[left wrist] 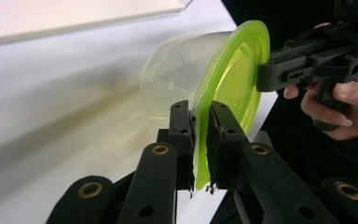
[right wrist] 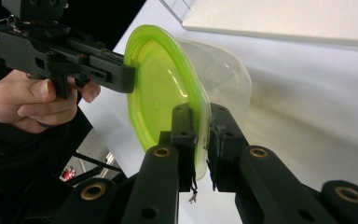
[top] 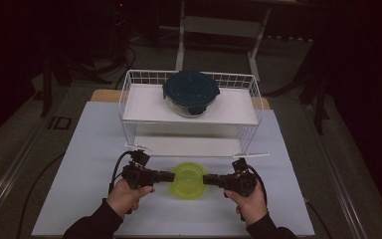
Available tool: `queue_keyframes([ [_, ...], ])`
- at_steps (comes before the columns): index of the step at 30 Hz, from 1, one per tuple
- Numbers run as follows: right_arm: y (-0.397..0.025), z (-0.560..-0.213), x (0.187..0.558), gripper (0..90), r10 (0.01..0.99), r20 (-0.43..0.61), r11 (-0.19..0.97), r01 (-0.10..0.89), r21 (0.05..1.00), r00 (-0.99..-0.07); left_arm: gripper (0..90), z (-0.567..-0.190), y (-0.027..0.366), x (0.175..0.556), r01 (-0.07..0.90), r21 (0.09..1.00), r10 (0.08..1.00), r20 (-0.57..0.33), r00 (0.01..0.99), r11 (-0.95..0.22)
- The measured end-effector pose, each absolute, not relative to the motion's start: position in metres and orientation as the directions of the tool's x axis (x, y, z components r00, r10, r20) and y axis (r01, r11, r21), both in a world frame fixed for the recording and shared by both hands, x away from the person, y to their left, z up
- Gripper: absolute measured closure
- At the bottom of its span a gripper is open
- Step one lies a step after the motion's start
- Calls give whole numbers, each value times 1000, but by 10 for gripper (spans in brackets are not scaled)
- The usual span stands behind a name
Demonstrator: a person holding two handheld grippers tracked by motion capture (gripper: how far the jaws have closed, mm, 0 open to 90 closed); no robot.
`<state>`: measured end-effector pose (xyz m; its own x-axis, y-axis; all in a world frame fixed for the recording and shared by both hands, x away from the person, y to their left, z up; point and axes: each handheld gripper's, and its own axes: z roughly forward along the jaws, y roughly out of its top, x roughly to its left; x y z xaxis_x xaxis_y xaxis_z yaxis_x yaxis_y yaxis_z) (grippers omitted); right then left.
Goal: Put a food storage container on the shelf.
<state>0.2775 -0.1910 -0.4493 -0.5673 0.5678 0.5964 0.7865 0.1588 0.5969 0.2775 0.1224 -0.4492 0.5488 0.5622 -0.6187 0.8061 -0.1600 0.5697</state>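
Two tongs pinch one small lidded tub by its green rim.

The left gripper [top: 168, 176] is clenched on the near-left edge of the lime-green lid [top: 188, 180], its jaws closed flat on the thin flange, as its own view shows at the rim [left wrist: 200, 140]. Between the two tongs sits the clear plastic container [left wrist: 177, 79], which looks light, thin-walled and a little flexible, so its rim is the sensible place to grasp; the smooth wall would likely slip or dent. The right gripper [top: 209, 180] is likewise clamped on the opposite edge of the lid. Just beyond both tongs stands the white wire shelf [top: 129, 94], with a dark-lidded glass bowl [top: 191, 92] on its upper tier.
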Motion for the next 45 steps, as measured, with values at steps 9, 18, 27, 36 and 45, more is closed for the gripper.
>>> queue_keyframes([
  [9,-191,-422,280,817,556,580,152,759,633,-596,808,-418,126,277,773,618,549,-601,581,-141],
  [18,-187,-394,285,815,548,566,139,734,665,-616,811,-382,130,279,729,670,560,-554,616,-140],
  [27,-180,-364,292,814,553,538,141,708,693,-636,814,-351,136,284,694,709,560,-527,639,-125],
  [36,-177,-324,301,814,542,511,119,662,740,-668,814,-314,142,292,655,750,552,-507,662,-96],
  [45,-173,-295,313,813,548,487,104,633,767,-680,815,-284,144,303,627,774,561,-482,673,-87],
])
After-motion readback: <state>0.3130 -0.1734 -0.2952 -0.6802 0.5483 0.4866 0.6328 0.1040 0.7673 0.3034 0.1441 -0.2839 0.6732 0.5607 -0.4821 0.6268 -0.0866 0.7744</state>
